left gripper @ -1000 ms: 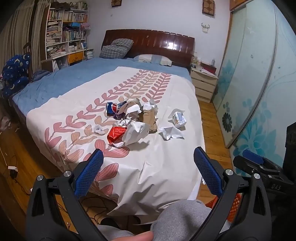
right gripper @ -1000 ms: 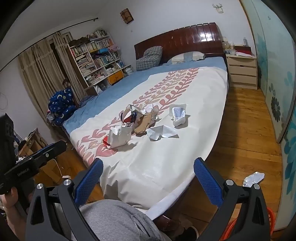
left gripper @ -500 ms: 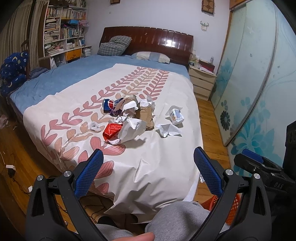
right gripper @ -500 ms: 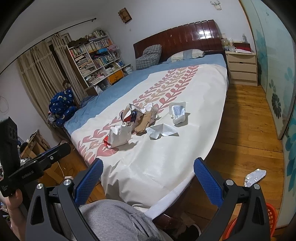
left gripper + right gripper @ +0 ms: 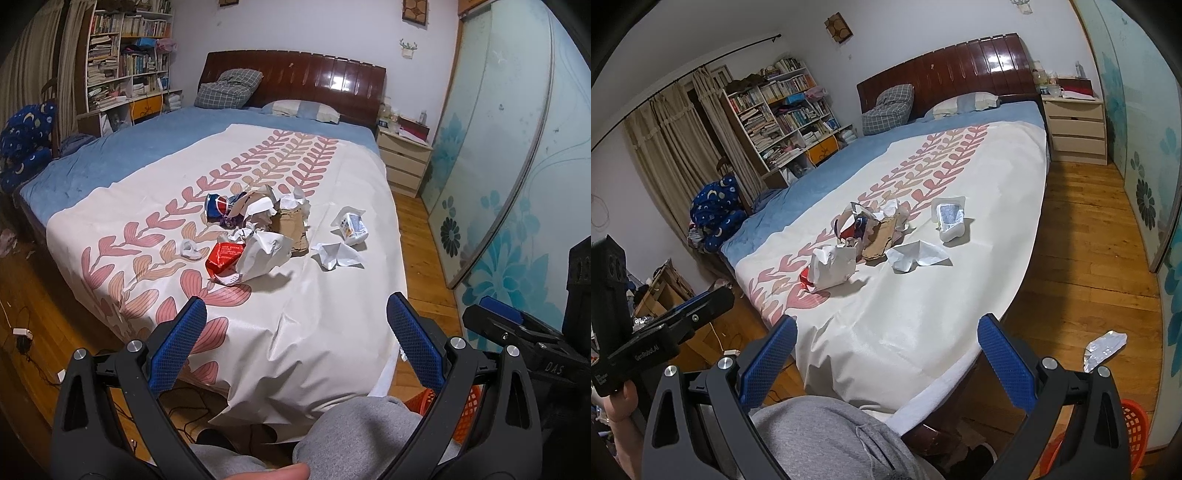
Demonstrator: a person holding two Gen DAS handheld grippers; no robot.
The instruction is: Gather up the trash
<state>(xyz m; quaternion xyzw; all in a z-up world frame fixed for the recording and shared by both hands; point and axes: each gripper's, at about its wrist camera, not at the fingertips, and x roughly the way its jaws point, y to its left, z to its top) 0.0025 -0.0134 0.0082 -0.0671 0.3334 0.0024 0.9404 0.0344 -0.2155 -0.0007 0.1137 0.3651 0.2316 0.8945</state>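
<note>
A pile of trash (image 5: 255,236) lies on the bed's white leaf-print cover (image 5: 295,325): a red wrapper (image 5: 223,256), crumpled white paper (image 5: 264,254), brown cardboard (image 5: 291,229), a blue can (image 5: 216,206), a small white packet (image 5: 352,227) and a white sheet (image 5: 336,254). The pile also shows in the right wrist view (image 5: 864,236). A foil scrap (image 5: 1106,347) lies on the floor. My left gripper (image 5: 293,330) is open and empty, well short of the pile. My right gripper (image 5: 886,349) is open and empty over the bed's near corner.
An orange basket (image 5: 1134,430) stands on the wooden floor at lower right, also in the left wrist view (image 5: 465,410). A nightstand (image 5: 402,158), glass wardrobe doors (image 5: 509,155), a bookshelf (image 5: 122,66) and cables on the floor (image 5: 22,336) surround the bed. The person's grey-trousered knee (image 5: 354,432) is below the grippers.
Both views have shifted slightly, the trash pile now sitting a little higher in the frames. Both grippers stay open and empty.
</note>
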